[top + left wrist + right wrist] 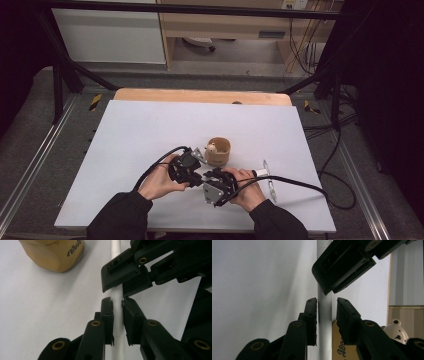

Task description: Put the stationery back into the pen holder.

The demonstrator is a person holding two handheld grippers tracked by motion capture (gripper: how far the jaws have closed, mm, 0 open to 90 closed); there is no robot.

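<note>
A thin white rod (116, 255) runs vertically through the centre of both gripper views, above the white worktop (150, 135). The left gripper (117, 303) has its jaws clamped on the rod; the right gripper (326, 305) has its jaws around it, one touching and the other slightly apart. A tan wooden cup (218, 151) stands just beyond, holding a small pale figurine (212, 147).
</note>
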